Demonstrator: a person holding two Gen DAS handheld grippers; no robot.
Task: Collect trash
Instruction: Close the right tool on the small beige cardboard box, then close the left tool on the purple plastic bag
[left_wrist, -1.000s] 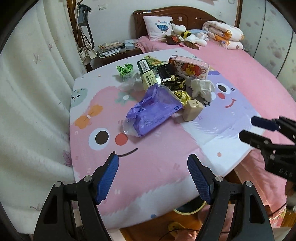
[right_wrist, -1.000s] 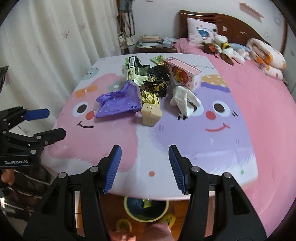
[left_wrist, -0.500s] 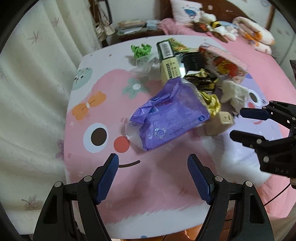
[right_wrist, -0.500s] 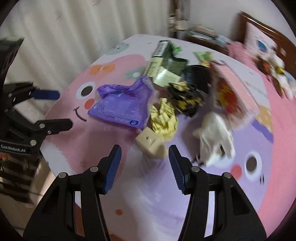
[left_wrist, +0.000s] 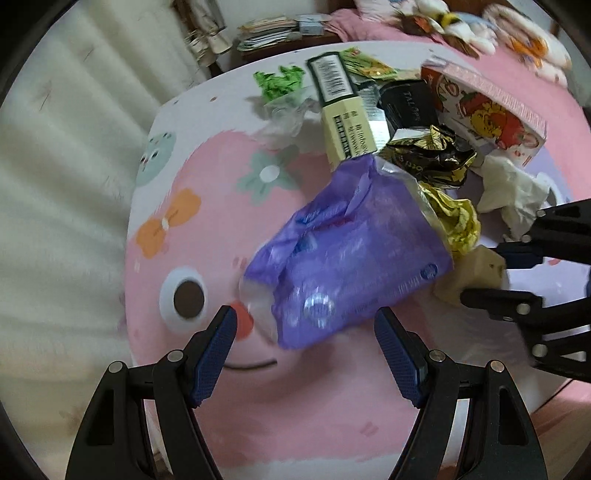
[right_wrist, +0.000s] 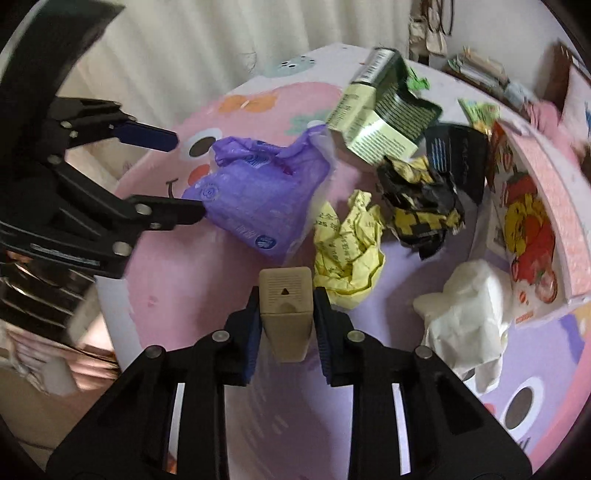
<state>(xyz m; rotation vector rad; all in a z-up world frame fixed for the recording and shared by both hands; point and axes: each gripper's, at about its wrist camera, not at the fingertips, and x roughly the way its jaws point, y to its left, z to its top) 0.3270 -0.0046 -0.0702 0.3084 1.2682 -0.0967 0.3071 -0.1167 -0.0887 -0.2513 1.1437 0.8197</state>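
Observation:
Trash lies heaped on a round table (left_wrist: 207, 373) under a pink cartoon cloth. A purple plastic bag (left_wrist: 351, 266) (right_wrist: 258, 195) lies just ahead of my left gripper (left_wrist: 304, 332) (right_wrist: 186, 175), which is open, its fingertips at the bag's near end. My right gripper (right_wrist: 286, 317) (left_wrist: 484, 275) is shut on a small beige box (right_wrist: 284, 291) (left_wrist: 469, 269), which rests on the cloth. Beyond lie a crumpled yellow wrapper (right_wrist: 347, 251), a black-and-gold wrapper (right_wrist: 421, 199), a white tissue (right_wrist: 469, 306), a green-and-cream carton (right_wrist: 380, 118) and a pink printed box (right_wrist: 532, 221).
A black box (left_wrist: 410, 103), a green wrapper (left_wrist: 279, 79) and clear plastic (left_wrist: 284, 118) sit toward the table's far side. White curtains (left_wrist: 55, 184) hang on the left. A bed with soft toys (left_wrist: 443, 22) and a shelf of papers (left_wrist: 273, 33) lie beyond.
Both grippers moved in over the table toward the heap. The right gripper's jaws narrowed and took hold of the beige box. The left gripper came up to the purple bag, still open.

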